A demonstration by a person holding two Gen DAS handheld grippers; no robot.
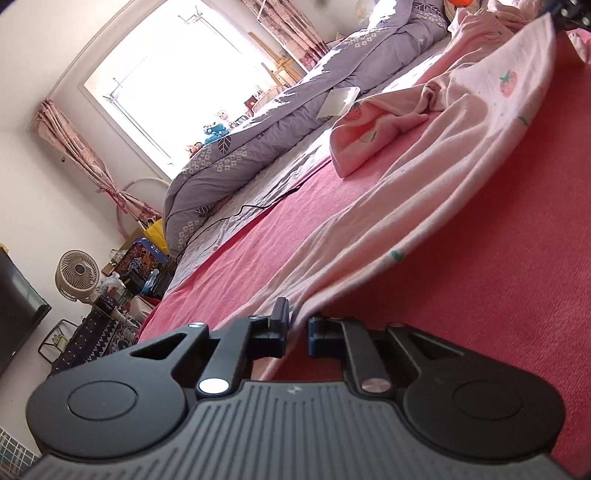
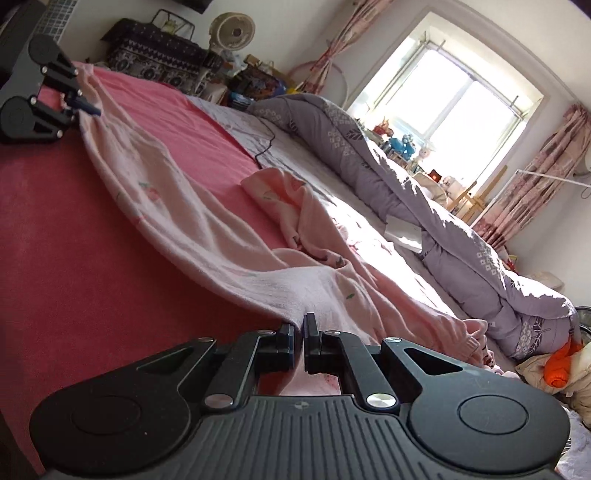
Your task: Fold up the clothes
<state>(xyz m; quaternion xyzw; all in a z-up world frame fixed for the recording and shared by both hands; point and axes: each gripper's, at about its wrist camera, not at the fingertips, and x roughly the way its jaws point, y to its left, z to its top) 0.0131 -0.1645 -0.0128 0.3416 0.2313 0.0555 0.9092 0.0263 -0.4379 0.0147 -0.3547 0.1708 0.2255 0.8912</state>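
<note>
A pale pink garment with strawberry prints [image 1: 424,177] lies stretched across the red blanket [image 1: 498,288] on the bed. My left gripper [image 1: 297,317] is shut on one edge of the garment, low over the blanket. My right gripper [image 2: 300,332] is shut on the opposite edge of the same garment [image 2: 207,236]. The cloth hangs taut between the two. The left gripper also shows in the right wrist view [image 2: 86,107] at far left, pinching the cloth. The right gripper shows only as a dark tip in the left wrist view [image 1: 561,14].
A rumpled purple quilt [image 2: 424,206] runs along the far side of the bed. A white card [image 2: 404,234] lies beside it. A black cable [image 1: 236,214] crosses the sheet. A fan [image 1: 77,275] and cluttered boxes stand past the bed's end. An orange item [image 2: 559,365] sits in a pile at right.
</note>
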